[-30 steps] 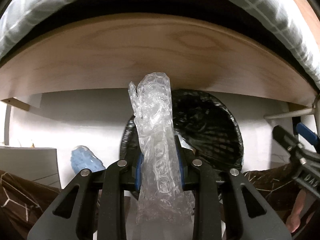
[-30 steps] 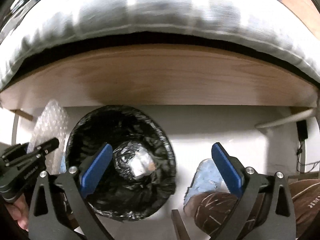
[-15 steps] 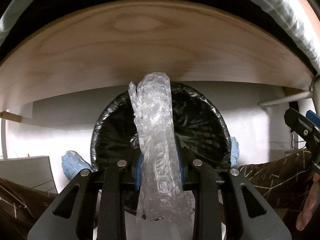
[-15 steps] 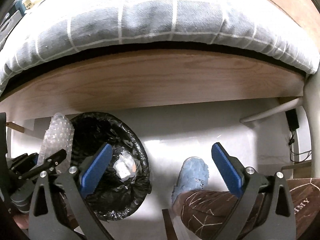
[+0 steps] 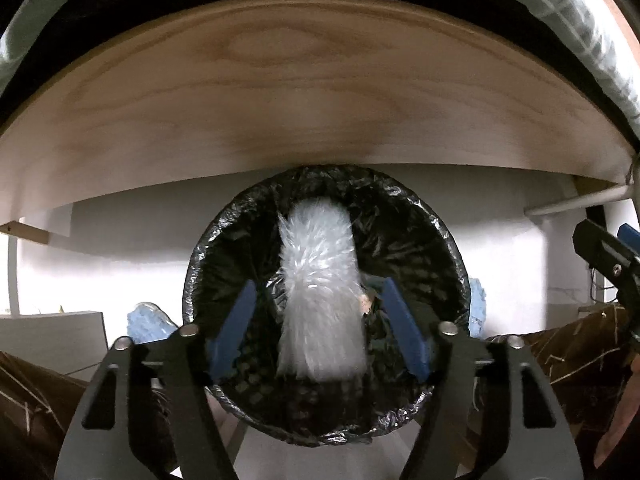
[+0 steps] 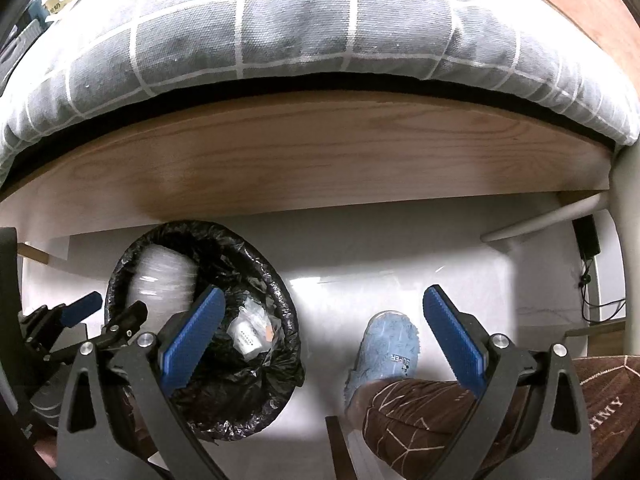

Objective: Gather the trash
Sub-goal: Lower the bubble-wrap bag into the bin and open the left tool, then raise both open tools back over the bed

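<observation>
A round bin with a black liner (image 5: 420, 240) stands on the white floor below my left gripper (image 5: 320, 324), which is open. A blurred roll of bubble wrap (image 5: 320, 292) is between the spread blue pads, loose and falling into the bin. In the right wrist view the bin (image 6: 276, 292) is at lower left with the bubble wrap (image 6: 164, 284) inside its far side and small white trash (image 6: 250, 338) at the bottom. My right gripper (image 6: 320, 340) is open and empty, to the right of the bin. The left gripper (image 6: 100, 320) shows at that view's left edge.
A wooden bed frame board (image 6: 320, 160) with a grey checked mattress (image 6: 300, 28) overhangs the bin. The person's blue slipper (image 6: 388, 352) and brown trouser leg (image 6: 420, 412) are right of the bin. A cable and plug (image 6: 588, 240) hang at the far right.
My left gripper has opened and let go of the bubble wrap, which drops into the bin. The left gripper has come more squarely over the bin. The right gripper has shifted slightly.
</observation>
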`<action>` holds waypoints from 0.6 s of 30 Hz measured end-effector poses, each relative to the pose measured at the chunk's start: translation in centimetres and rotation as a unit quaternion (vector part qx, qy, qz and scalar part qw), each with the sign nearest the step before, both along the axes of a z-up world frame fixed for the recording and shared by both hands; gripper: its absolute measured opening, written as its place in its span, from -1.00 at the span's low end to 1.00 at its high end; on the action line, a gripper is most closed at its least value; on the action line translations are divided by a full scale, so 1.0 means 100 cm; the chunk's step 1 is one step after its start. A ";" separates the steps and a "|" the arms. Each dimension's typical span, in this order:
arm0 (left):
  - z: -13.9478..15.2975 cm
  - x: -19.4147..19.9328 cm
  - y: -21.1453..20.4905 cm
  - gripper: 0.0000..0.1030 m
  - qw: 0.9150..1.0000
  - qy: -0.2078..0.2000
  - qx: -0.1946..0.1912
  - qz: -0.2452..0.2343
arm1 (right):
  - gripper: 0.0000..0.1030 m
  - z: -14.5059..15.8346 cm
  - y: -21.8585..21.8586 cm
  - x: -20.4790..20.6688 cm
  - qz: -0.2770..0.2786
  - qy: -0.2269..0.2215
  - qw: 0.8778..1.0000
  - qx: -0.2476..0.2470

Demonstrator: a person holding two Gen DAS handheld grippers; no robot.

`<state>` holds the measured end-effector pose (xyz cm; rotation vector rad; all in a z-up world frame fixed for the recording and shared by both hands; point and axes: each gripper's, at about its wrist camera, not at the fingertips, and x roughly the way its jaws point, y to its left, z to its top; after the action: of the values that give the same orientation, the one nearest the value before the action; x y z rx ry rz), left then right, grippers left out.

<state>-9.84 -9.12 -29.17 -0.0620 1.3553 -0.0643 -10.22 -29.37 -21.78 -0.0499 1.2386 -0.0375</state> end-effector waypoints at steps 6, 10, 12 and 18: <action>0.007 -0.001 0.009 0.72 1.000 -0.011 0.012 0.003 | 0.85 0.001 0.005 0.002 0.005 -0.003 1.000 0.004; 0.019 -0.003 0.018 0.84 0.999 -0.026 0.020 0.008 | 0.85 0.006 0.010 0.004 0.011 -0.010 1.000 0.008; 0.027 -0.005 0.025 0.86 0.999 -0.035 0.020 0.011 | 0.85 0.009 0.012 0.005 0.013 -0.015 1.000 0.014; 0.054 -0.011 0.041 0.89 0.997 -0.065 0.012 0.030 | 0.85 0.023 0.019 0.007 0.023 -0.033 0.999 0.021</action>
<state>-10.90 -5.05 -23.76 -0.0777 1.2227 -0.0014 -9.47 -27.48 -19.43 -0.0409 1.1718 0.0260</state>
